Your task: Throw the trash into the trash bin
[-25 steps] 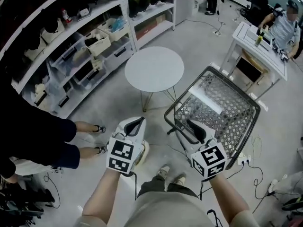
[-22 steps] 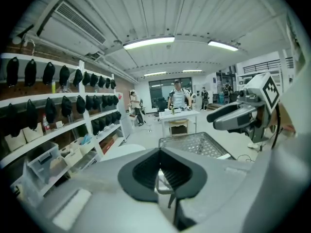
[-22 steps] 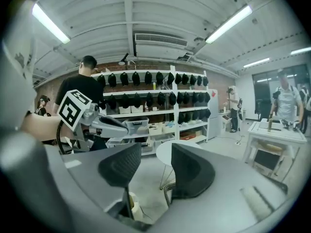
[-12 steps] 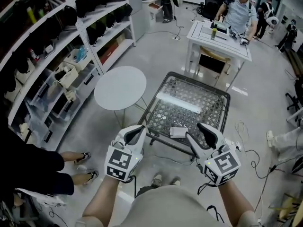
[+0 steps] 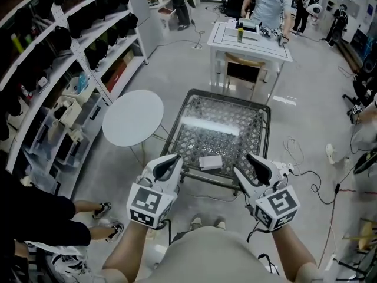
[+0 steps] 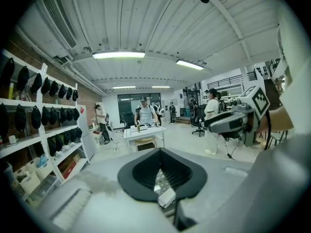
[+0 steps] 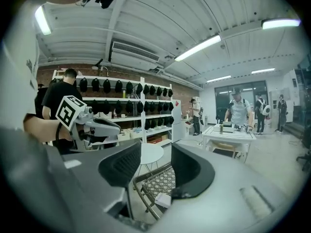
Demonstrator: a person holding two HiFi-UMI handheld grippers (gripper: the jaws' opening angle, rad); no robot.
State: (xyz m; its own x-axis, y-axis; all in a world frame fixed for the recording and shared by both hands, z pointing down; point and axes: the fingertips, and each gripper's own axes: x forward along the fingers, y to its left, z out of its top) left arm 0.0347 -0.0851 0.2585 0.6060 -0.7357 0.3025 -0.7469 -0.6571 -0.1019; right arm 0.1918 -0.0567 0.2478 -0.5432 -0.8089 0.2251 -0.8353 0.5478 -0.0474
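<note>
Trash (image 5: 210, 162), perhaps a white carton, lying crosswise on mesh table (image 5: 230, 96), left tongs (image 5: 172, 160) closed, right tongs (image 5: 245, 165) apart

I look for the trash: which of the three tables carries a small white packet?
The dark mesh-topped table in the middle; the round white table and the far white desk are solid white.

No words, numbers or brand names are legible anywhere. The cube (image 5: 146, 203) on the left gripper (image 5: 169, 164) and the cube (image 5: 277, 205) on the right gripper (image 5: 250, 168) show black-and-white square patterns, not letters. A red sticker (image 6: 79, 109) on a white cabinet (image 6: 86, 132) is too small to read.
</note>
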